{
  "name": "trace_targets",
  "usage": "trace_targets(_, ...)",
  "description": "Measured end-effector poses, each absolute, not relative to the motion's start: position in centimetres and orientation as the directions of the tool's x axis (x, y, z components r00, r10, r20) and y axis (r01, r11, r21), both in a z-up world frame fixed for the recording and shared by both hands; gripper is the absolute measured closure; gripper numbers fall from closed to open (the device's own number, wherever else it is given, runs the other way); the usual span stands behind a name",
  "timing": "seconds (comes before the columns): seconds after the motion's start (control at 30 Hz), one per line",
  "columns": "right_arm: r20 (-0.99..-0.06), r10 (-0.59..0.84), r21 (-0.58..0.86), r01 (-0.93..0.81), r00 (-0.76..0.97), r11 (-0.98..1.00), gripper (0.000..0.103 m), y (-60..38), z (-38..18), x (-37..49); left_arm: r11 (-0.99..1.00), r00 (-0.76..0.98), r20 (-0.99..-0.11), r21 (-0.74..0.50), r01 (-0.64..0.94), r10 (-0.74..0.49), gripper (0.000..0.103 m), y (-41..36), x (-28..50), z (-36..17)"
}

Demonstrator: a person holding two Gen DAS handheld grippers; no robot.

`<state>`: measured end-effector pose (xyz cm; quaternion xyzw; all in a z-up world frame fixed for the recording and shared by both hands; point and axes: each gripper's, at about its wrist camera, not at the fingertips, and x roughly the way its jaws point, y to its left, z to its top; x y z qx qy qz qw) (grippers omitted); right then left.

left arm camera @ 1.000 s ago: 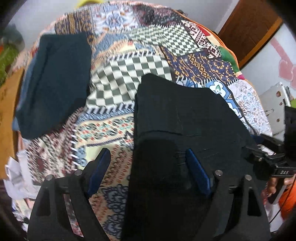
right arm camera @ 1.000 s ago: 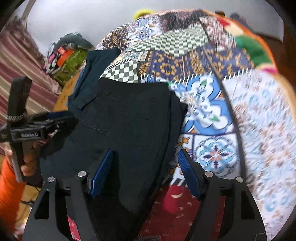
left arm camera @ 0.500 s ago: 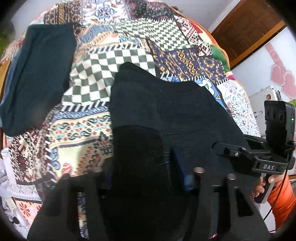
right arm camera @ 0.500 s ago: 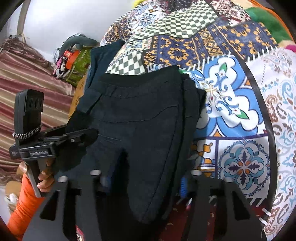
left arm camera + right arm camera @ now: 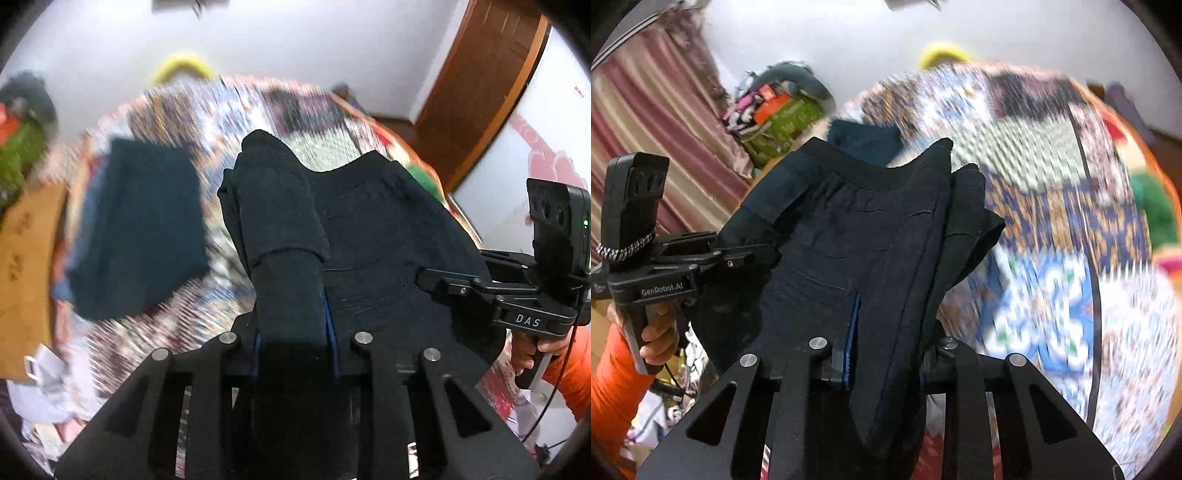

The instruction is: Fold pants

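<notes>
Gripping the black fabric pants (image 5: pixel 369 258) at two places, I hold them lifted off the bed, with the elasticated waistband forming the upper edge of the garment in both views. My left gripper (image 5: pixel 293 332) has just been closing, and its blue-padded fingers (image 5: pixel 330 325) now stand narrow, pressed against a thick bundle of the black cloth that fills the lower centre of the left wrist frame. My right gripper (image 5: pixel 886 354) has likewise just been closing; one blue pad (image 5: pixel 851 339) presses on the left side of a folded layer of the pants, while the opposite pad is almost wholly covered by cloth. In the left wrist view, my right gripper appears at the right edge of the frame, its handle held by my hand (image 5: pixel 532 354) in an orange sleeve. In the right wrist view, my left gripper appears at the left edge of the frame, clamped on the left side of the pants. The multicoloured patchwork bedspread (image 5: pixel 1052 240) lies behind the garment and is motion-blurred. A second, dark teal folded garment (image 5: pixel 140 232) rests on the bedspread at the left of the left wrist frame, apart from the pants.
</notes>
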<state>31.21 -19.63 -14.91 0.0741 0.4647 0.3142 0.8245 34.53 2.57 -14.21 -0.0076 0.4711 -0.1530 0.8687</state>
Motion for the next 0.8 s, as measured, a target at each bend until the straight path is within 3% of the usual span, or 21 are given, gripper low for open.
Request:
trace_targets(0.37,-0.592,0.665,0.385,-0.565,0.456,0.730,0.081,-9.9,-9.2,37.5,0.995,0.726,-0.681,-0.036,0.098,-0.096,0.077,11.6,38.1,-7.8)
trace_targets(0.53,-0.605,0.657,0.366,-0.575,0.451,0.732,0.081,-5.1,-10.5,41.2,0.999,0.728,-0.685,-0.003,0.039,-0.030,0.077,15.2,41.3,-9.7)
trace_targets(0.8,-0.664,0.614,0.340,-0.558,0.427,0.757,0.082,0.4,-16.1,46.0,1.000,0.691,-0.723,0.006,-0.023,0.021,0.077,20.1,47.4,-17.0)
